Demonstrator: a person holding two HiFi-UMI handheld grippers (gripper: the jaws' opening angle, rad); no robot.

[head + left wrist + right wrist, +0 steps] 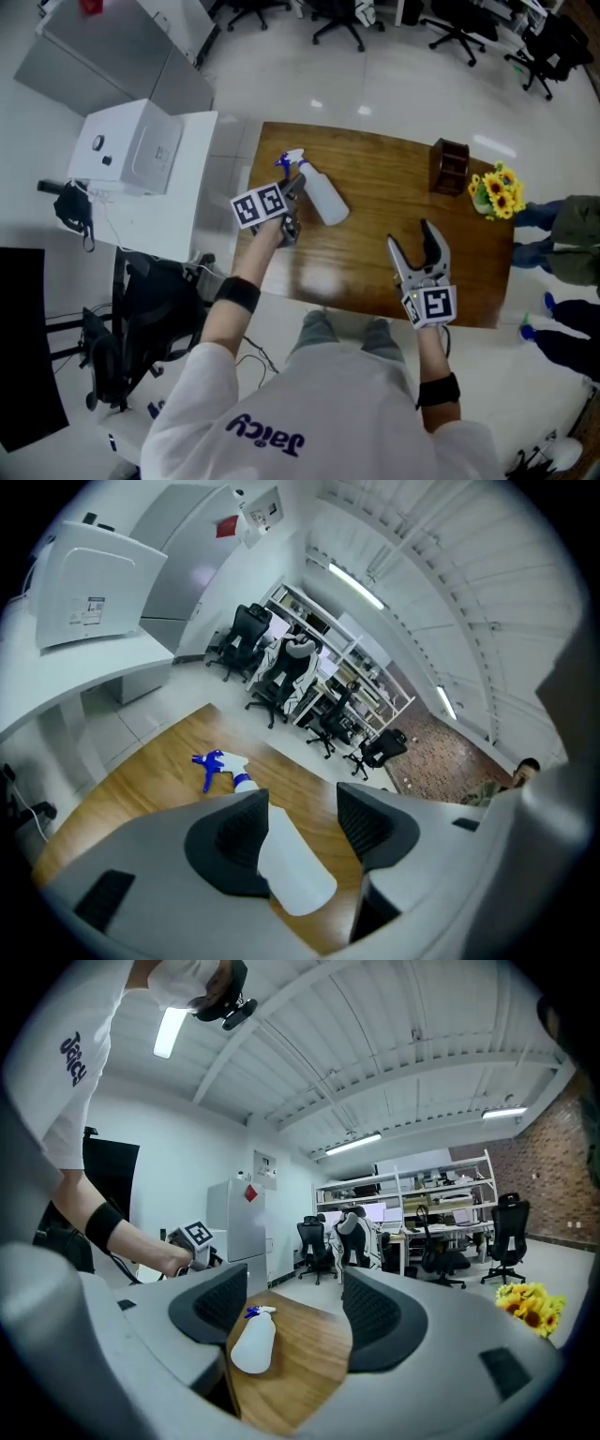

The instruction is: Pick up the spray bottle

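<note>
A brown, glossy wooden table [375, 244] fills the middle of the head view. A white box-shaped machine [141, 145] stands on a white counter just beyond the table's left end. Black office chairs [337, 14] stand on the pale floor at the far side of the room.

The person, in a white shirt, stands at the table's near edge with a gripper in each hand.

The left gripper [292, 208] reaches over the far left part of the table. Seen in its own view, the left gripper [302, 808] has its jaws apart, with a clear gap between the dark ribbed pads.

The right gripper [411, 236] hangs over the near right part of the table. Its jaws are spread in a V with nothing between them. In its own view the right gripper [295, 1288] shows only bare wood in the gap.

The translucent white plastic spray bottle with a blue trigger head [322, 195] lies on its side on the far left part of the table, with its head pointing far and left. In the left gripper view the bottle's [291, 864] body lies in the gap, close against the left pad. Whether that pad touches it cannot be told. Wood shows between the bottle and the right pad. From the right gripper view the bottle [253, 1342] lies well apart, to the left.

A small dark brown wooden box [450, 164] stands at the far right of the table, with a bunch of yellow sunflowers [497, 192] just to its right.
</note>
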